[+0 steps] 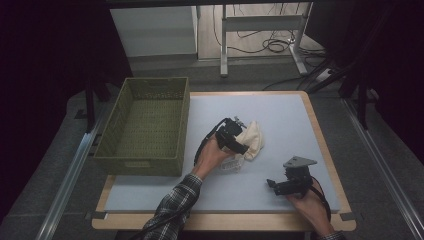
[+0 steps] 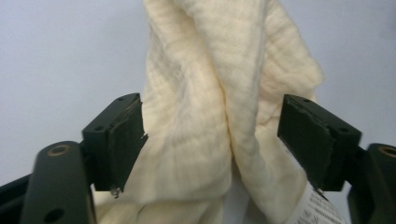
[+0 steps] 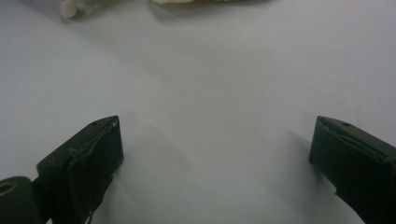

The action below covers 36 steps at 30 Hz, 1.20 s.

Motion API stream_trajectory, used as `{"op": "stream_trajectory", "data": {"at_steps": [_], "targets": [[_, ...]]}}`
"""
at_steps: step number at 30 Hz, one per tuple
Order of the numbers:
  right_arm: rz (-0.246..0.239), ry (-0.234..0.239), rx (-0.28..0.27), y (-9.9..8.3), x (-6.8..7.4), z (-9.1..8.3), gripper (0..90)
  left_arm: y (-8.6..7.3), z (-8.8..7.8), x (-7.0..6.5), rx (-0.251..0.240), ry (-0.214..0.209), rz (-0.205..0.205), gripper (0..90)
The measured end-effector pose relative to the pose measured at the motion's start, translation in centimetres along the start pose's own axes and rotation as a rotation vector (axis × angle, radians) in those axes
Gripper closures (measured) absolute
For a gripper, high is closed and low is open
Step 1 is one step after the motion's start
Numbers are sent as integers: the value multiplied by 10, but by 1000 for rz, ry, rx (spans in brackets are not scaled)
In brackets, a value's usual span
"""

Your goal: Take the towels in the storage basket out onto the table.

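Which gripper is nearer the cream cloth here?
Left. The left gripper is at the cream cloth, its open jaws straddling the folds. The right gripper sits apart, nearer the table's front edge, open over bare mat.

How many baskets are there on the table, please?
1. The green woven basket stands at the table's left side, overhanging its left edge, left of the cream cloth that the left gripper straddles.
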State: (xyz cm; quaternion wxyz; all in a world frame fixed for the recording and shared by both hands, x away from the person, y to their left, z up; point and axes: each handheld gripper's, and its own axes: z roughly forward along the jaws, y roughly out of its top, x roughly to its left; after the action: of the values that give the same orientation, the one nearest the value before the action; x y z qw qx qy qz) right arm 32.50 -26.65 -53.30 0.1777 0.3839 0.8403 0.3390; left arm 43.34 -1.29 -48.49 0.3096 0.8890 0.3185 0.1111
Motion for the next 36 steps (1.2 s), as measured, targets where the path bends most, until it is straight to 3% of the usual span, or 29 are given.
{"op": "stream_trajectory", "data": {"at_steps": [6,10,13,16,21,24,28,33,36], "targets": [[-1,1,1,0,0,0,29,-10,-16,3,-32,-2,-15,222],[3,1,1,0,0,0,42,-18,-24,5,-41,-14,-16,306],[1,10,-14,1,-3,-3,187,-24,-25,5,-49,-4,-21,394],[30,74,-45,6,-6,-6,306,-30,-27,5,-48,8,-16,468],[15,100,-96,22,-6,-9,492,-38,-28,8,-53,1,-33,581],[29,147,-111,36,-5,-4,566,-43,-26,8,-57,-2,-48,553],[18,165,-94,53,2,11,586,-48,-22,9,-64,35,-60,443],[26,132,-55,67,7,39,565,-53,-11,11,-53,79,-69,420],[22,81,-27,72,8,53,595,-56,-2,15,-50,94,-86,429]]}}
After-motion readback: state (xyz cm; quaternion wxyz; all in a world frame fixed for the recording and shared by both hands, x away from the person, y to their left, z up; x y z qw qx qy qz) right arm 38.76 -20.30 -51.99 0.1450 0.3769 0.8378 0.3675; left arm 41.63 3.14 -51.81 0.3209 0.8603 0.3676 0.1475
